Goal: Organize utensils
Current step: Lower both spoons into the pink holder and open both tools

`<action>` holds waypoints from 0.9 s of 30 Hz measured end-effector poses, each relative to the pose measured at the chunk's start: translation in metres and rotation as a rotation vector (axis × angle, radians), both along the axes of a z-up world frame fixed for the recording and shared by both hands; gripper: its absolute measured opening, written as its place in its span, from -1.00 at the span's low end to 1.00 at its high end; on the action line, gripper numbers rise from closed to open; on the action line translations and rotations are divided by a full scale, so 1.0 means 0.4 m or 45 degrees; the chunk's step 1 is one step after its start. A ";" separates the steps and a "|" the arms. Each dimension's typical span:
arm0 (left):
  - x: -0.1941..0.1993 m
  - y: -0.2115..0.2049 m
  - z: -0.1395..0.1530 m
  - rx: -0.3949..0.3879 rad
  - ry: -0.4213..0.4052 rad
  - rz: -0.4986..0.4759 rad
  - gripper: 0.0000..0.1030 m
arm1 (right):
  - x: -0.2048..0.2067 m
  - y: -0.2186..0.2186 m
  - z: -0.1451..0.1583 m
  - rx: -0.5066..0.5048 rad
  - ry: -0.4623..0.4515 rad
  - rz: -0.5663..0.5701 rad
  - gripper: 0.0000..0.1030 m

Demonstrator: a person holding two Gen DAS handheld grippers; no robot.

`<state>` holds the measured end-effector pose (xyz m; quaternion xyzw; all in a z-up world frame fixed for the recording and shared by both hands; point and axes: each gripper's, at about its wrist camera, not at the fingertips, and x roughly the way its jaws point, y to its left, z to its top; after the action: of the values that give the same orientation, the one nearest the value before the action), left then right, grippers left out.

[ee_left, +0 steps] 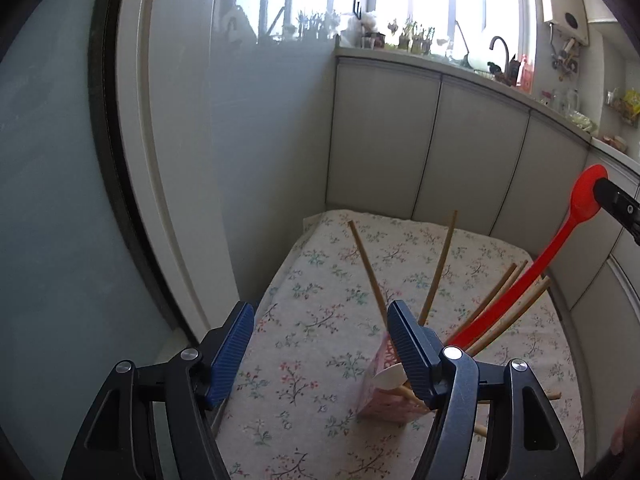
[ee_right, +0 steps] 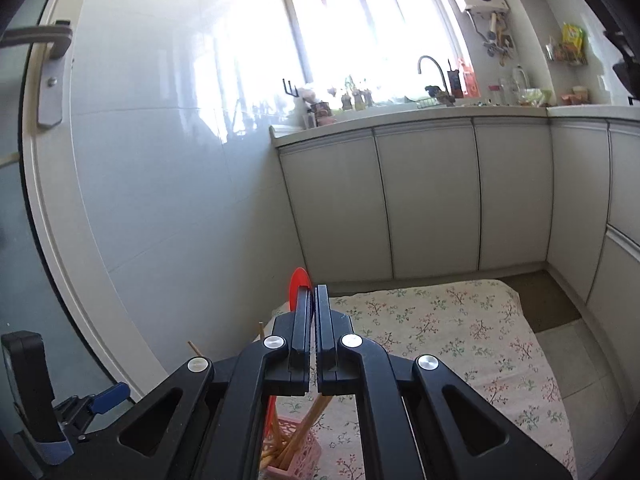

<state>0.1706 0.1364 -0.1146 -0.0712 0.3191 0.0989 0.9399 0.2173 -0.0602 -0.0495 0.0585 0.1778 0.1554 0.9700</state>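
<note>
While the right gripper point(ee_right: 313, 300) clamps the spoon point(ee_left: 576, 216) at right, left fingers point(ee_left: 236, 356) stand apart beside the pink basket point(ee_left: 384, 396); no writing is legible.

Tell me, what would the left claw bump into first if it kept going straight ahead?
Probably the flowery tablecloth: the open left claw points down at bare cloth, with the pink basket just beside its right finger. Depth is hard to judge.

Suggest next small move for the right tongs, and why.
Probably open the right tongs and release the long red plastic spoon: they are shut on its bowl, while its handle already sits in the pink lattice holder among the wooden chopsticks. The left tongs are open beside it.
</note>
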 end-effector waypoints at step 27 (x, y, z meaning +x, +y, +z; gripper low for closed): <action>0.025 0.034 -0.041 -0.013 0.134 0.019 0.50 | 0.094 0.100 -0.101 -0.102 0.160 0.163 -0.31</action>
<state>0.1804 0.1500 -0.1312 -0.0729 0.3679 0.1078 0.9207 0.2549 -0.0204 -0.0901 0.0178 0.2479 0.2058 0.9465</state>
